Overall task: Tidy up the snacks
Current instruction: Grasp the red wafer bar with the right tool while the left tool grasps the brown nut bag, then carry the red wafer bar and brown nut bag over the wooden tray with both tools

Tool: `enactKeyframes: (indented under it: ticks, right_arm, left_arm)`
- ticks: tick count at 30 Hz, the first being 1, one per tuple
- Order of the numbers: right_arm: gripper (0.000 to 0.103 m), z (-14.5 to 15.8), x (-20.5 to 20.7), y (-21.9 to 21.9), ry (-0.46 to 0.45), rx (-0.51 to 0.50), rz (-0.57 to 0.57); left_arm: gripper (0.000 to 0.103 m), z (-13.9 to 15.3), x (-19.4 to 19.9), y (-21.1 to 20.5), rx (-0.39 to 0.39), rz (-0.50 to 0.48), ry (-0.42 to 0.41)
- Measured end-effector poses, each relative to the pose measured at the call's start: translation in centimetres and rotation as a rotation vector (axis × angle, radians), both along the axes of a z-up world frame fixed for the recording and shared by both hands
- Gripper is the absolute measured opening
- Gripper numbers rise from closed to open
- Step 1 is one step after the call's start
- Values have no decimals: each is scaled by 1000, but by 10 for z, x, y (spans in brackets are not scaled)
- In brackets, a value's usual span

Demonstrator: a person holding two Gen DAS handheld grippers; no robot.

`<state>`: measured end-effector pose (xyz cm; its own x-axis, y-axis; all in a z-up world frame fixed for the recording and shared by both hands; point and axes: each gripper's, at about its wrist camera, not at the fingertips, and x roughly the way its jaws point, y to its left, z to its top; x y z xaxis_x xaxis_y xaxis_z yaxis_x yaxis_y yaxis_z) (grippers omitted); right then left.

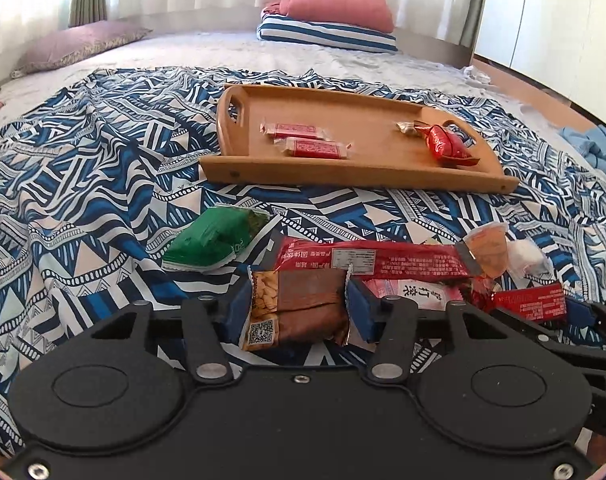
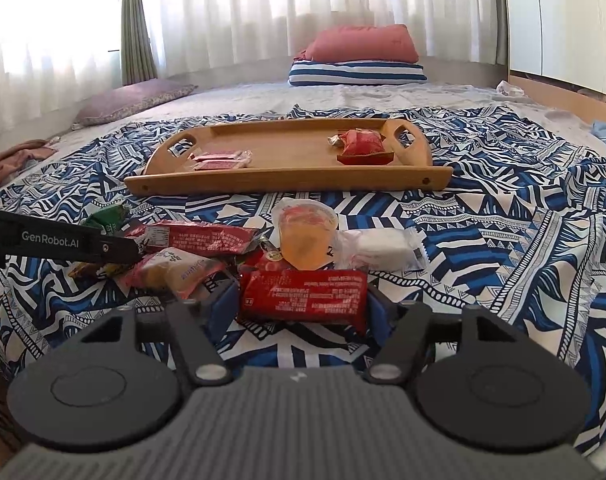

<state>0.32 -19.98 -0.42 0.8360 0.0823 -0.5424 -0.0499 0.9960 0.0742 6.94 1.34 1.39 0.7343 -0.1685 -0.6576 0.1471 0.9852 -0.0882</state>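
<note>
Left gripper [image 1: 299,304] clamped on a brown biscuit packet [image 1: 297,308], right gripper [image 2: 303,300] on a flat red packet [image 2: 303,298], both at the bedspread's [image 1: 83,184] snack pile; jelly cup [image 2: 306,236] clearest from the right wrist; wooden tray [image 2: 287,182] beyond, carrying red-wrapped candies [image 1: 303,140].

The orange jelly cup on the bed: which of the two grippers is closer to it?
Right. The right gripper sits just in front of the jelly cup, around a red packet. The left gripper is off to the cup's left, around a brown packet.
</note>
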Motion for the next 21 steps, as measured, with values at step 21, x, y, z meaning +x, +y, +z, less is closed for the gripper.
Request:
enactKeyframes:
  ticks: [21]
  right_arm:
    - [64, 25, 6, -13, -43, 52, -57]
  left_arm:
    - [50, 39, 2, 0, 13, 17, -77]
